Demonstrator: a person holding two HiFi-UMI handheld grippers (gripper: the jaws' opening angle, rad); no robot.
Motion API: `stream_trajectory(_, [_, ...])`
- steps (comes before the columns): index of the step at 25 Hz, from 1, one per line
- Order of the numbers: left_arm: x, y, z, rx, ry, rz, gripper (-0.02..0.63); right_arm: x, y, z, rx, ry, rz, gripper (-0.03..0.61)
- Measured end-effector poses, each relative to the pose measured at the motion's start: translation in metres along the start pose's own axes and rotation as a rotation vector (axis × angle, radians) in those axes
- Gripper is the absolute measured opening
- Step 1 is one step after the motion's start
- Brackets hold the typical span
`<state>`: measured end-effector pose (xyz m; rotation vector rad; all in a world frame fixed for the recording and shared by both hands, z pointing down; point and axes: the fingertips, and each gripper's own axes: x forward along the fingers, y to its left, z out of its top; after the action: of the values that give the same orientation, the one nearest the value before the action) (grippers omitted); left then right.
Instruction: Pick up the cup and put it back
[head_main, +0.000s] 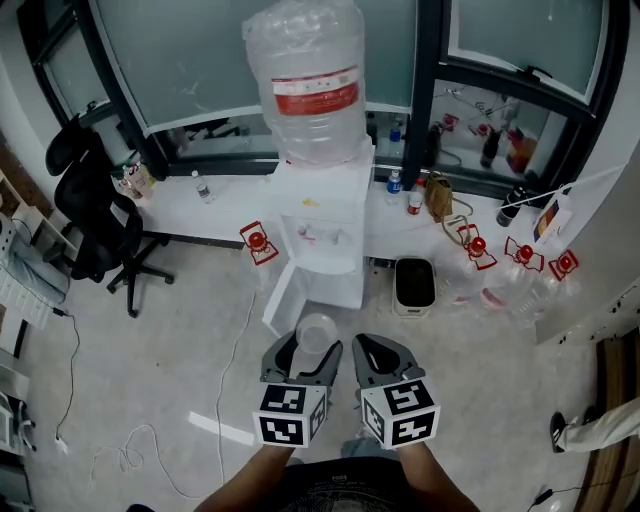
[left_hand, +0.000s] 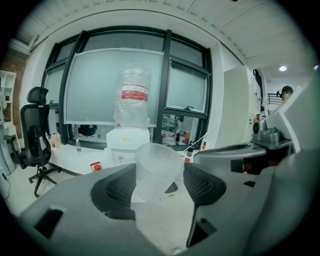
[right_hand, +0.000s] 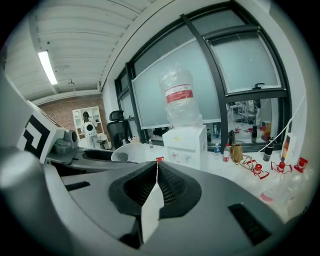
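Plainly the pick-up half of the job looks done: the left gripper (head_main: 306, 354), at the lower centre of the head view, has its two jaws pressed against the sides of the clear plastic cup (head_main: 316, 333), which stands upright between them, off any surface, with the floor showing beneath it. The left gripper view confirms this, with the cup filling the gap between the dark pads and leaning a little toward the right of the frame. It seems empty, though the plastic is too frosted to be sure.

Just beside it, the right gripper (head_main: 382, 358) has its jaws brought fully together with nothing between them; in its own view the pads meet along one thin line.

What is left is the putting back. The white water dispenser (head_main: 325, 235), with the big bottle (head_main: 310, 85) on top, sits in the middle of the frame above the cup, and its tap recess is probably where the cup belongs, but no picture shows the exact spot.
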<state>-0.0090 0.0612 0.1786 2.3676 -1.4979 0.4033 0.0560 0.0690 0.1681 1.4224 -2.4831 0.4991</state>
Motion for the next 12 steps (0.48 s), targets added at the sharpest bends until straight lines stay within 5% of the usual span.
stream_trajectory(12, [0.033,-0.023,-0.002,-0.006,0.017,0.034,0.298,0.001,-0.038,-0.002,-0.04,0.021,0.062,0.023])
